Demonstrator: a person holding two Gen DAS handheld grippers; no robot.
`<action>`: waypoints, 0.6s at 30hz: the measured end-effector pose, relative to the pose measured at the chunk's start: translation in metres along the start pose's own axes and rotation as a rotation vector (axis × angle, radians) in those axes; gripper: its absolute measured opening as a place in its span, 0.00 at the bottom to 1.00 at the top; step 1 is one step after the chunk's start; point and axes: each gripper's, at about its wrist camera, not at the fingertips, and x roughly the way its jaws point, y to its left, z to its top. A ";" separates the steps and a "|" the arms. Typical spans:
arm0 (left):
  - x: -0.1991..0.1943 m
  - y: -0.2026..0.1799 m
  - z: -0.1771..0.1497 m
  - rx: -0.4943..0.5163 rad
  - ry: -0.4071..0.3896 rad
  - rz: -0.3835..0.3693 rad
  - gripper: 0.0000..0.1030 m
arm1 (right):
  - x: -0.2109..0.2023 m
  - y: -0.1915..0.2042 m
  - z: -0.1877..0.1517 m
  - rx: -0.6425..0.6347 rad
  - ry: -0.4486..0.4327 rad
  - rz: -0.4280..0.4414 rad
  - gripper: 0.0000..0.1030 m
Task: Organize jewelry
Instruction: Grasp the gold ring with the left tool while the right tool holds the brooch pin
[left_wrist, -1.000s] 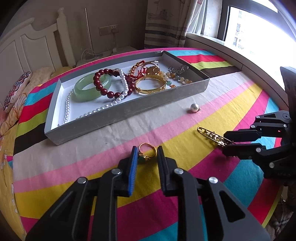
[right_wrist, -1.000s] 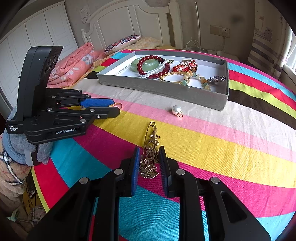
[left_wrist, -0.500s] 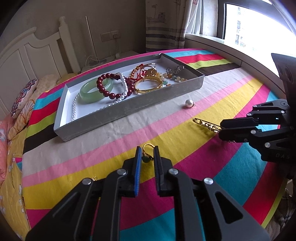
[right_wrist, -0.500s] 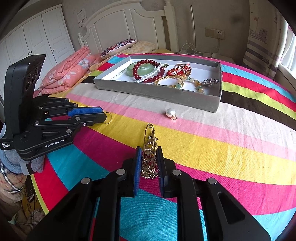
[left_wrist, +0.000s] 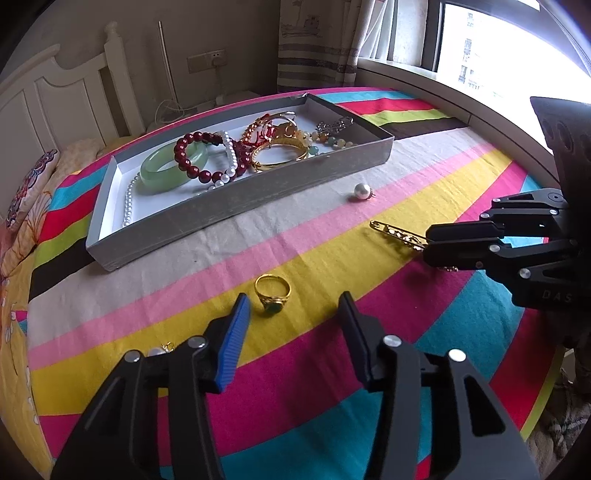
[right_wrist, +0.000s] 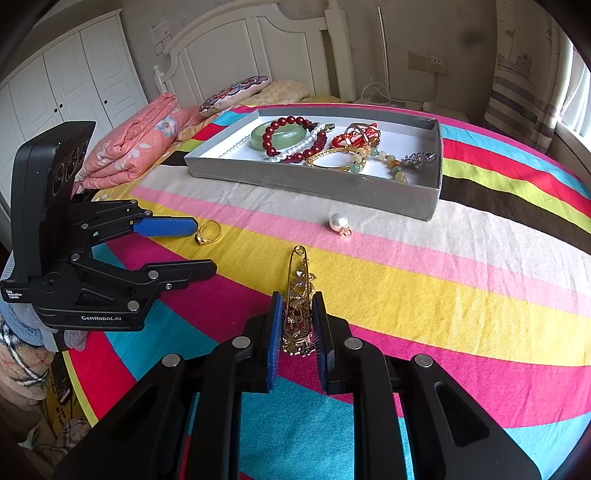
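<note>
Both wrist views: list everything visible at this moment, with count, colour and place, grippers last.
Tray: one, grey, far side of striped bedspread.
Bangle: one, pale green, in tray.
Bead bracelet: one, dark red, lying over bangle.
Pearl strand: one, white, in tray.
Gold bangle: one, in tray.
Pearl pendant: one, white, on bedspread near tray.
Ring: one, gold with green stone, on yellow stripe.
Brooch: one, gold.
Left gripper: jaws opening, ring lies free just beyond the fingertips.
Right gripper: closed on brooch.
</note>
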 end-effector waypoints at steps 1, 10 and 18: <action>0.000 -0.001 0.001 0.005 -0.003 0.004 0.28 | 0.000 0.000 0.000 0.001 0.000 0.001 0.16; -0.003 0.000 0.000 0.017 -0.020 0.050 0.13 | -0.003 0.000 0.000 0.003 -0.017 -0.003 0.16; -0.015 -0.005 0.006 0.028 -0.050 0.051 0.10 | -0.012 -0.002 -0.002 0.020 -0.072 0.018 0.15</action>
